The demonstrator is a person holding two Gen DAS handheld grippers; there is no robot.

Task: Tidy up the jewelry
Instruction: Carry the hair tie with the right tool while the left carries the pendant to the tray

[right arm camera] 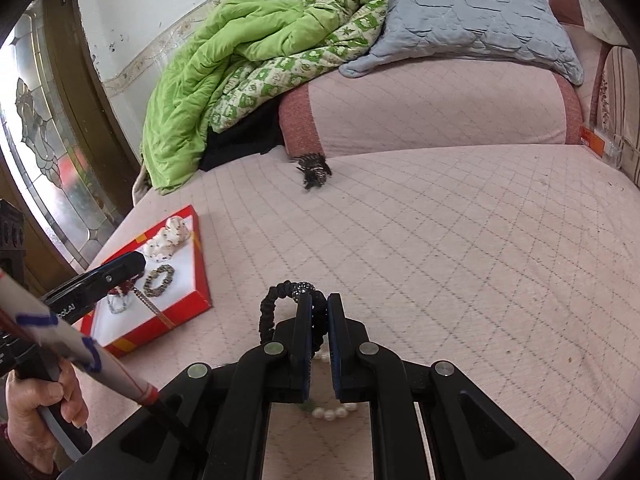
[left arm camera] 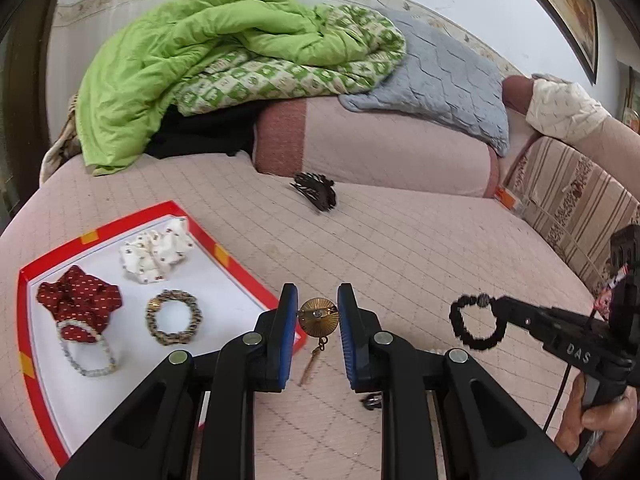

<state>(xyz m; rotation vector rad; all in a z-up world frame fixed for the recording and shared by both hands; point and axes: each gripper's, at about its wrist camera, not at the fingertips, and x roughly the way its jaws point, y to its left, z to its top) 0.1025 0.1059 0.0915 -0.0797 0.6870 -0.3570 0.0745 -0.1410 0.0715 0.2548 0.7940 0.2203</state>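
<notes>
The left gripper [left arm camera: 318, 312] pinches one round gold brooch [left arm camera: 318, 317] between its two blue-padded fingers [left arm camera: 289, 320], with a thin gold tassel [left arm camera: 310, 368] dangling below it, above the bed just beside the box's near corner. The right gripper [right arm camera: 319, 312] has its two fingers [right arm camera: 305, 328] pressed nearly together on one black coiled hair tie [right arm camera: 267, 312]; the loop sticks out to the left of the fingertips and carries a dark beaded ball at its top. Below those fingers, one strand of white pearls [right arm camera: 330, 412] lies on the bed's pink quilted cover [right arm camera: 440, 260].

One red box [left arm camera: 248, 280] with a white floor sits on the bed to the left. It holds four pieces: one dark red dotted scrunchie [left arm camera: 80, 300], one cream scrunchie [left arm camera: 156, 254], one gold-and-dark beaded bracelet [left arm camera: 174, 317] and one pale bead bracelet [left arm camera: 88, 354] that lies partly under the red scrunchie.

Farther up the bed, one dark claw hair clip [left arm camera: 316, 191] lies alone near the pink bolster [left arm camera: 380, 144]. Behind it are piled one green quilt [left arm camera: 192, 48] and one grey pillow [left arm camera: 444, 80]. A hand [left arm camera: 600, 420] holds each gripper's handle.
</notes>
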